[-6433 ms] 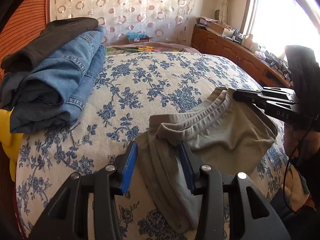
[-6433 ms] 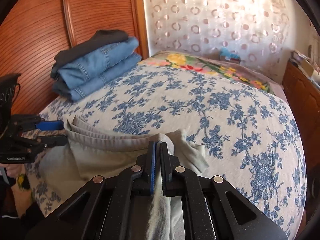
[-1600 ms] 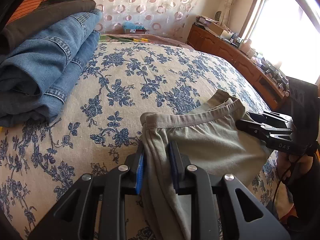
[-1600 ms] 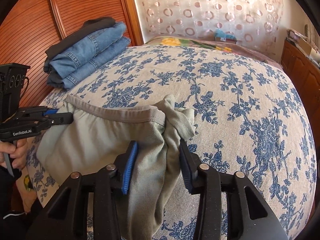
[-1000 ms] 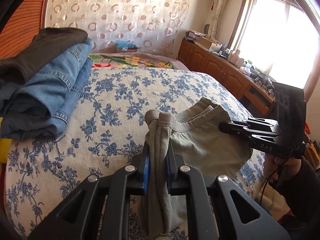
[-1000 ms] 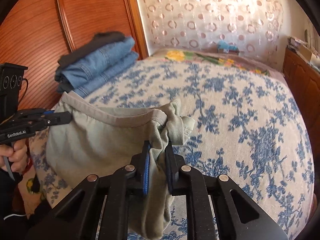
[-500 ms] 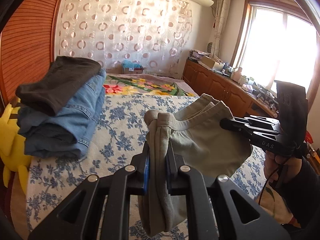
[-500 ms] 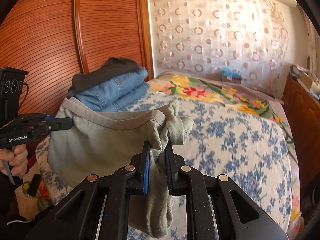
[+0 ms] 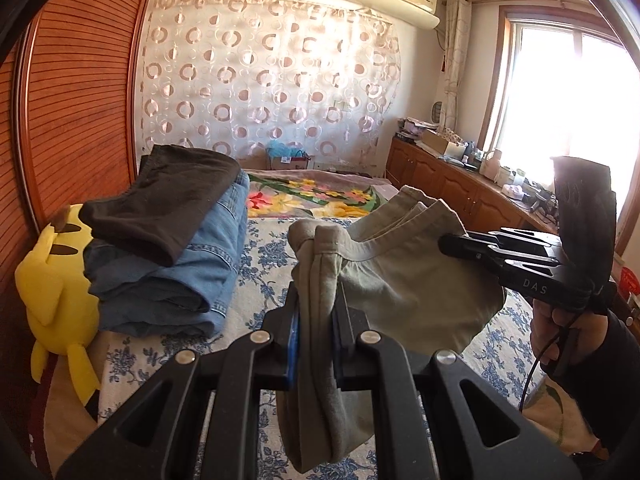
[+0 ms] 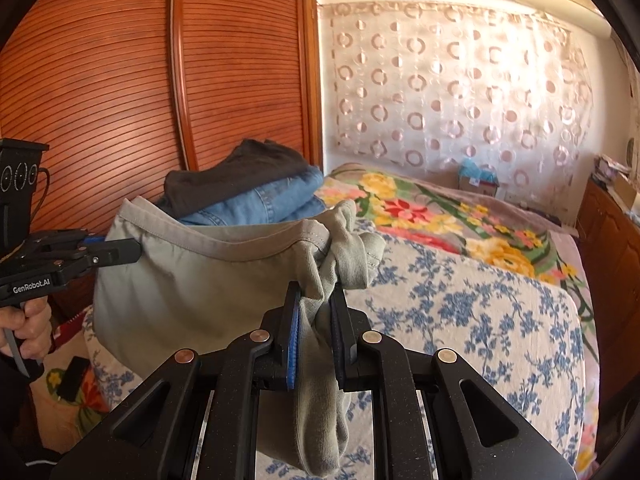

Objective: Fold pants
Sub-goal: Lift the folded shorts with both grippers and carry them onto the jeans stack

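The left gripper (image 9: pixel 316 336) is clamped on a bunched end of the grey-green pants (image 9: pixel 404 300); a thick fold of cloth is pinched between its blue-lined fingers (image 9: pixel 294 344) and hangs below them toward six o'clock. The right gripper (image 10: pixel 314 336) is likewise closed on the other bunched end of the pants (image 10: pixel 192 284), with a twisted tail of cloth drooping beneath the jaws. Between the two grippers the waistband is stretched level, and the body of the pants is held up in the air above the bed (image 9: pixel 256 312), sagging in a shallow pouch.

In the left wrist view the right gripper (image 9: pixel 452 245) is seen at three o'clock, gripped by a hand (image 9: pixel 560 332) in a dark sleeve. In the right wrist view the left gripper (image 10: pixel 128 252) is seen at nine o'clock, held by a hand (image 10: pixel 28 328).

Outward from the left gripper, at ten o'clock, a stack of folded clothes (image 9: pixel 168 248) is laid on the blue-flowered bedspread: a dark garment on top of folded jeans. A yellow plush toy (image 9: pixel 56 292) is wedged just beside the stack at nine o'clock. At twelve o'clock, beyond a bright floral blanket (image 9: pixel 316 196), a small box (image 9: pixel 290 160) is set against the curtain (image 9: pixel 272 80); its contents cannot be made out. At two o'clock a wooden cabinet (image 9: pixel 440 184) under the window is covered with small items too blurred to tell apart.
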`<act>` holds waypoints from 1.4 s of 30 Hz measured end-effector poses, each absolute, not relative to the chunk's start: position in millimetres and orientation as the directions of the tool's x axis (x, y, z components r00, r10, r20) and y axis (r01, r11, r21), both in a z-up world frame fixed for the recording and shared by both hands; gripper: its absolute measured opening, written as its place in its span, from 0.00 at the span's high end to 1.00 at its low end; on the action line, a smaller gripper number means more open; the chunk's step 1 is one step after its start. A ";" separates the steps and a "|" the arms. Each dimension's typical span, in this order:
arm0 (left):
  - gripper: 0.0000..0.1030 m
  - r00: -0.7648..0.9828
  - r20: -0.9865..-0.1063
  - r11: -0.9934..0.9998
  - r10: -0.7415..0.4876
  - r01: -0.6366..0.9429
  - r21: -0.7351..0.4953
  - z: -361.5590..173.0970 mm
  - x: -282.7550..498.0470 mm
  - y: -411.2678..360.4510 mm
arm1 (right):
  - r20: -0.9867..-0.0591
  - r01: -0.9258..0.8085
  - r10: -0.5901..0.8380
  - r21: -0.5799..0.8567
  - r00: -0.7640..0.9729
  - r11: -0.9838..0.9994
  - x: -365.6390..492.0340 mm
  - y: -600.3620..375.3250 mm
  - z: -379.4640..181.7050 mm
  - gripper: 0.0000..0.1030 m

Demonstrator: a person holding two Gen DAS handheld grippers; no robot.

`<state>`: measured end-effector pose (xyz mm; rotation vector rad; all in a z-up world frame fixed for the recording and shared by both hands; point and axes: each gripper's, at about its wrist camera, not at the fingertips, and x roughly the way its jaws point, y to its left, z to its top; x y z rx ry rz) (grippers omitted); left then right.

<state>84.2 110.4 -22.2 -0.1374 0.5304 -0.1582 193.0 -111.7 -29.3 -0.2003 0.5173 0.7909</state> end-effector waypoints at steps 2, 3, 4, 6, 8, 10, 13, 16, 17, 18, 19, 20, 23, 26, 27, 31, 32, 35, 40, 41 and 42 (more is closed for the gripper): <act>0.91 0.855 -0.487 0.980 -0.178 0.108 -0.167 -19.4 85.4 112.6 | -0.510 -0.725 0.628 0.013 0.588 0.688 192.7 -107.9 -26.5 0.89; 0.91 0.857 -0.485 0.980 -0.174 0.105 -0.167 -18.1 86.1 114.7 | -0.508 -0.728 0.630 0.008 0.588 0.686 193.8 -104.4 -24.5 0.89; 0.91 0.859 -0.483 0.981 -0.171 0.102 -0.166 -17.0 87.1 116.4 | -0.506 -0.730 0.631 0.006 0.588 0.684 194.2 -102.7 -23.5 0.89; 0.91 0.861 -0.481 0.982 -0.162 0.094 -0.163 -14.9 90.4 120.0 | -0.502 -0.735 0.637 0.002 0.585 0.678 199.4 -96.4 -20.3 0.89; 0.91 0.863 -0.481 0.984 -0.152 0.086 -0.158 -13.0 96.4 125.6 | -0.498 -0.740 0.642 0.003 0.582 0.673 207.8 -89.5 -18.4 0.89; 0.91 0.868 -0.478 0.985 -0.139 0.072 -0.155 -10.3 104.0 133.2 | -0.496 -0.745 0.649 0.006 0.577 0.667 218.8 -80.9 -14.6 0.89; 0.91 0.874 -0.470 0.986 -0.120 0.050 -0.159 -5.7 116.4 146.2 | -0.487 -0.759 0.666 0.010 0.565 0.651 238.6 -64.7 -6.4 0.89; 0.91 0.880 -0.464 0.987 -0.100 0.028 -0.159 -3.3 127.4 158.8 | -0.479 -0.773 0.680 0.004 0.555 0.634 255.8 -48.2 1.5 0.89; 0.91 0.882 -0.462 0.987 -0.092 0.020 -0.159 -2.5 131.2 162.5 | -0.476 -0.779 0.685 -0.002 0.552 0.627 264.1 -39.8 4.5 0.89; 0.91 0.883 -0.463 0.987 -0.078 0.005 -0.158 -2.8 134.4 170.4 | -0.476 -0.784 0.687 -0.007 0.549 0.621 269.4 -34.3 6.9 0.89; 0.91 0.883 -0.465 0.987 -0.070 -0.006 -0.160 -1.3 140.6 174.1 | -0.474 -0.791 0.692 -0.015 0.545 0.612 278.1 -25.0 9.5 0.89; 0.91 0.883 -0.465 0.987 -0.062 -0.016 -0.162 0.1 147.3 178.9 | -0.472 -0.794 0.694 -0.020 0.544 0.608 283.1 -20.6 10.8 0.89; 0.91 0.889 -0.456 0.987 -0.035 -0.041 -0.155 2.7 159.1 188.4 | -0.458 -0.808 0.710 -0.030 0.535 0.589 306.2 -0.2 17.4 0.89; 0.91 0.891 -0.455 0.985 -0.012 -0.067 -0.158 3.7 170.5 196.6 | -0.453 -0.813 0.718 -0.028 0.529 0.581 326.5 15.9 20.4 0.89; 0.91 0.890 -0.456 0.985 -0.001 -0.078 -0.154 3.9 174.3 200.2 | -0.453 -0.815 0.720 -0.027 0.526 0.579 331.2 19.5 20.9 0.89; 0.91 0.887 -0.460 0.983 0.031 -0.110 -0.145 0.3 178.1 209.4 | -0.462 -0.829 0.723 -0.051 0.514 0.557 354.7 45.9 20.8 0.89; 0.91 0.885 -0.464 0.983 0.038 -0.117 -0.142 -2.5 178.7 212.4 | -0.471 -0.835 0.723 -0.054 0.505 0.548 360.1 54.8 19.7 0.89; 0.91 0.875 -0.480 0.978 0.057 -0.145 -0.149 -12.2 177.6 224.4 | -0.502 -0.851 0.722 -0.054 0.475 0.523 374.5 83.3 13.2 0.89; 0.91 0.864 -0.499 0.969 0.073 -0.180 -0.170 -18.6 178.7 238.4 | -0.529 -0.870 0.717 -0.090 0.454 0.484 382.7 125.7 6.3 0.89; 0.90 0.862 -0.502 0.968 0.077 -0.186 -0.171 -19.4 179.5 241.2 | -0.530 -0.873 0.716 -0.100 0.453 0.478 384.4 132.5 6.2 0.89; 0.90 0.859 -0.505 0.966 0.081 -0.192 -0.173 -20.0 179.9 243.3 | -0.532 -0.875 0.716 -0.110 0.452 0.471 385.8 141.3 6.4 0.89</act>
